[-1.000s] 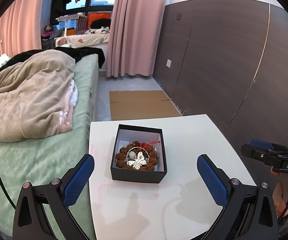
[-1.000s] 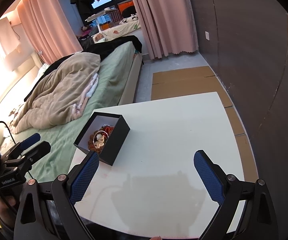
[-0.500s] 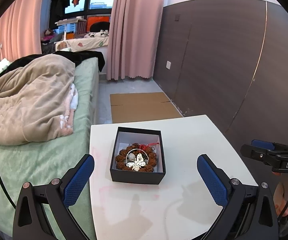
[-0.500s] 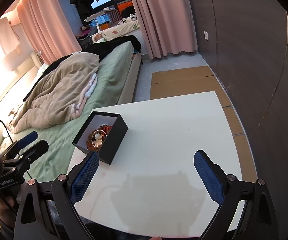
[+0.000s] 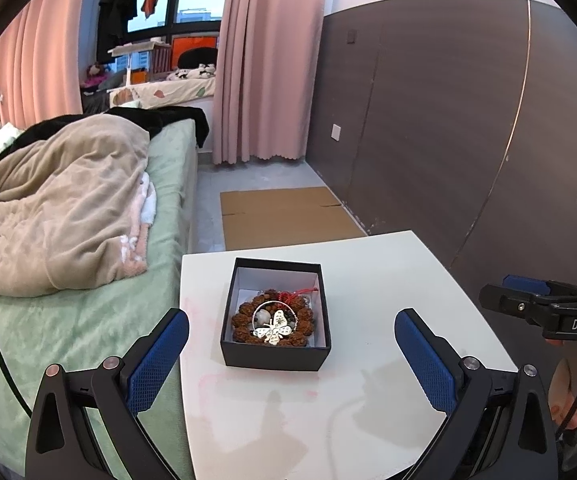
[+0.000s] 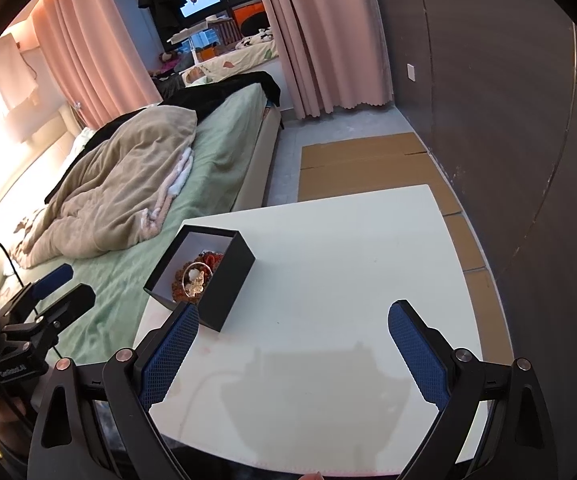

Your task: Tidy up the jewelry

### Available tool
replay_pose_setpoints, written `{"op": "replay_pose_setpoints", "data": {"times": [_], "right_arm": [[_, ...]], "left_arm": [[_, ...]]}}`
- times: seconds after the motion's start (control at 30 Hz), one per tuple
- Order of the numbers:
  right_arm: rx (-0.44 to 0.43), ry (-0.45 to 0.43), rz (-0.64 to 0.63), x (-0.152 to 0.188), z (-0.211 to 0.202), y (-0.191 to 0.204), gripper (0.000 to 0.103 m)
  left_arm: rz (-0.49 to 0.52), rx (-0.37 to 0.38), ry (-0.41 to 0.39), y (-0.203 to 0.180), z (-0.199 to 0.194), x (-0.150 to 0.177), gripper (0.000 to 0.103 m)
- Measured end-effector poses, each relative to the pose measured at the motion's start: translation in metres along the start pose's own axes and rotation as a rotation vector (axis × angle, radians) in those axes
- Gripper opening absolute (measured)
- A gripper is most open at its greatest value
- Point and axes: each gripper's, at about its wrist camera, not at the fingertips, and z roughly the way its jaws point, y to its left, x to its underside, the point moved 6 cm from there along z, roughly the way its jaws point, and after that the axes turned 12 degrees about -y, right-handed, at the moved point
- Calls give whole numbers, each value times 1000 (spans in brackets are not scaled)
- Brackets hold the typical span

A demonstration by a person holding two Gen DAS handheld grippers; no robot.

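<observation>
Nearest the cameras, the left hand-held gripper (image 5: 291, 354) and the right hand-held gripper (image 6: 293, 344) are held spread wide and empty above the white counter (image 5: 388, 280). Farther on, the open black box (image 5: 276, 354) is seen, with a beaded bracelet (image 5: 244, 320) and butterfly pendant (image 5: 274, 330) inside. Beyond, a bed (image 5: 88, 312) is visible.

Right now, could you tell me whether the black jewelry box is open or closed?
Open: the black box has no lid on, and a beaded bracelet shows inside.

The box (image 5: 276, 316) sits on the table (image 5: 368, 400) near its left edge, jewelry (image 5: 274, 322) inside, bed (image 5: 68, 280) alongside.
</observation>
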Motion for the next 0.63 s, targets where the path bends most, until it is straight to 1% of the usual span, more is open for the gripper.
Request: {"op": "replay_pose_setpoints", "data": {"times": [0.43, 0.63], "right_arm": [[7, 3, 18, -1, -1, -7, 96], [9, 9, 16, 0, 2, -5, 96]], "left_arm": [[12, -19, -14, -1, -2, -1, 102], [10, -7, -9, -3, -2, -1, 102]]}}
